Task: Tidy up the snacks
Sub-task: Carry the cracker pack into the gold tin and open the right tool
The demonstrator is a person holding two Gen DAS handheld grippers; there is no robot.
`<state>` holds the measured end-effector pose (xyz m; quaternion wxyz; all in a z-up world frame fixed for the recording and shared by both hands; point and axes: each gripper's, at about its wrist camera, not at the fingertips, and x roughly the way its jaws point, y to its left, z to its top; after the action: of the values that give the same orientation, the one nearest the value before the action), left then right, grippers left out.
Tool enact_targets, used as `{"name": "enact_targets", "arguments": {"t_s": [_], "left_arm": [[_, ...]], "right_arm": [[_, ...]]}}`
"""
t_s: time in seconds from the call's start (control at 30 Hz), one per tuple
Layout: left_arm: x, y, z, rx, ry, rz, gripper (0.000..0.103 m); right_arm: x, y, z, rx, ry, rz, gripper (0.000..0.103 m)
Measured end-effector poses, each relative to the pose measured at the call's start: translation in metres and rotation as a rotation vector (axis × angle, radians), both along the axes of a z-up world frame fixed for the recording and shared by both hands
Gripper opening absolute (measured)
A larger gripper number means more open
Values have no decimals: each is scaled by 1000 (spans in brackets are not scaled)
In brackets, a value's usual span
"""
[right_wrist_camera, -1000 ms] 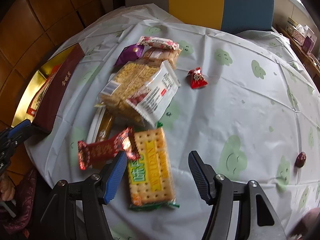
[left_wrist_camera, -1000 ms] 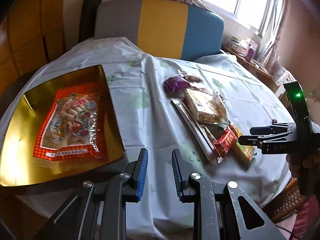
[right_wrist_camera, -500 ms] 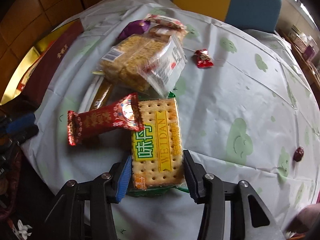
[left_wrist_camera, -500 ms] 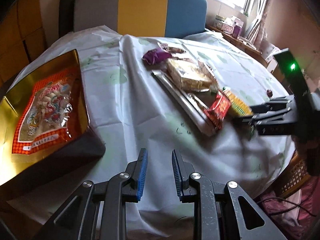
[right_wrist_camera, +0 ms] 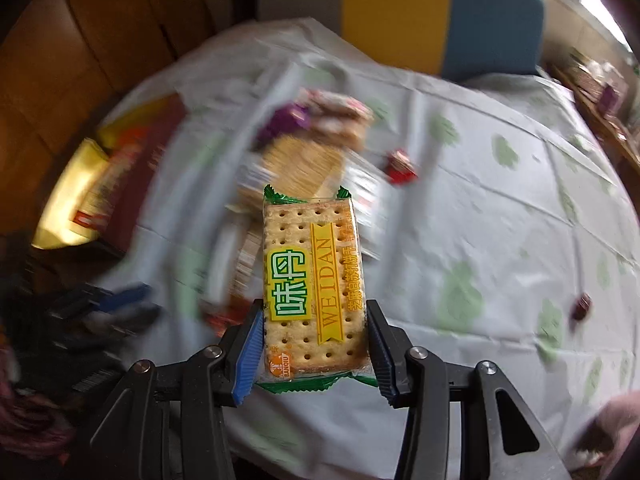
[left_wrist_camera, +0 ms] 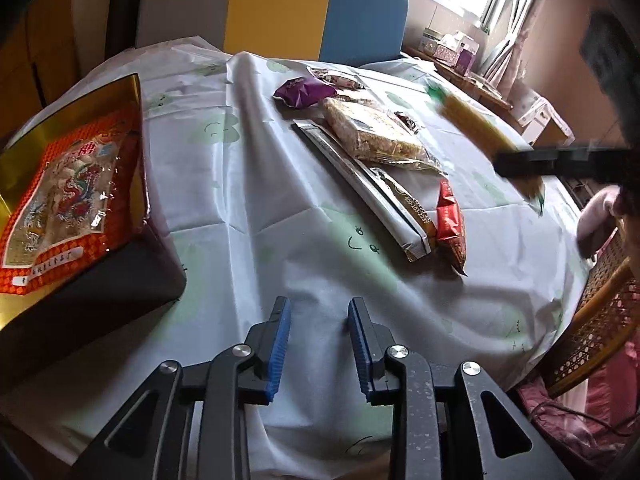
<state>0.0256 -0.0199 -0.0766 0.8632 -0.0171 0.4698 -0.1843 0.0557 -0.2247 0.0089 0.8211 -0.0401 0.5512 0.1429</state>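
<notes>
A round table (left_wrist_camera: 248,200) under a white cloth with green prints fills both views. A striped chair (left_wrist_camera: 276,8) stands at its far side. A gold tray (left_wrist_camera: 24,148) sits at the table's left edge, and a red-bordered snack bag (left_wrist_camera: 68,196) lies flat in it. Near the table's middle a loose heap of snacks lies on the cloth: a long silver pack (left_wrist_camera: 360,184), a clear bag of crispy bars (left_wrist_camera: 372,132) resting across the silver pack's far end, a purple wrapper (left_wrist_camera: 302,92) beyond that, and a red wrapper (left_wrist_camera: 450,218) just right of the silver pack's near end. A small red candy (right_wrist_camera: 400,166) lies apart, right of the heap.

The right gripper (right_wrist_camera: 314,344) is clamped on a cracker pack (right_wrist_camera: 312,276), its blue pads pressing the pack's long sides near the bottom; the pack is lifted off the table, above the heap. The left gripper (left_wrist_camera: 316,344) hovers over the table's near edge, right of the tray, its jaws parted around nothing.
</notes>
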Motion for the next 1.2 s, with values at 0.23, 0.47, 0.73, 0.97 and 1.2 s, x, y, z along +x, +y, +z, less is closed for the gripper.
{"name": "enact_targets", "arguments": {"t_s": [0.23, 0.47, 0.73, 0.97, 1.2], "left_arm": [[0, 0, -1, -19, -7, -6, 36], [2, 1, -3, -36, -5, -5, 38], [3, 3, -5, -43, 2, 11, 45], [5, 2, -6, -33, 2, 19, 47], [6, 1, -7, -23, 2, 21, 49]], "right_arm": [[32, 73, 24, 208, 45, 162, 48], [64, 175, 39, 365, 126, 330, 50], [79, 218, 16, 348, 166, 361, 76], [71, 163, 17, 269, 123, 299, 76], [72, 102, 13, 195, 72, 165, 76]]}}
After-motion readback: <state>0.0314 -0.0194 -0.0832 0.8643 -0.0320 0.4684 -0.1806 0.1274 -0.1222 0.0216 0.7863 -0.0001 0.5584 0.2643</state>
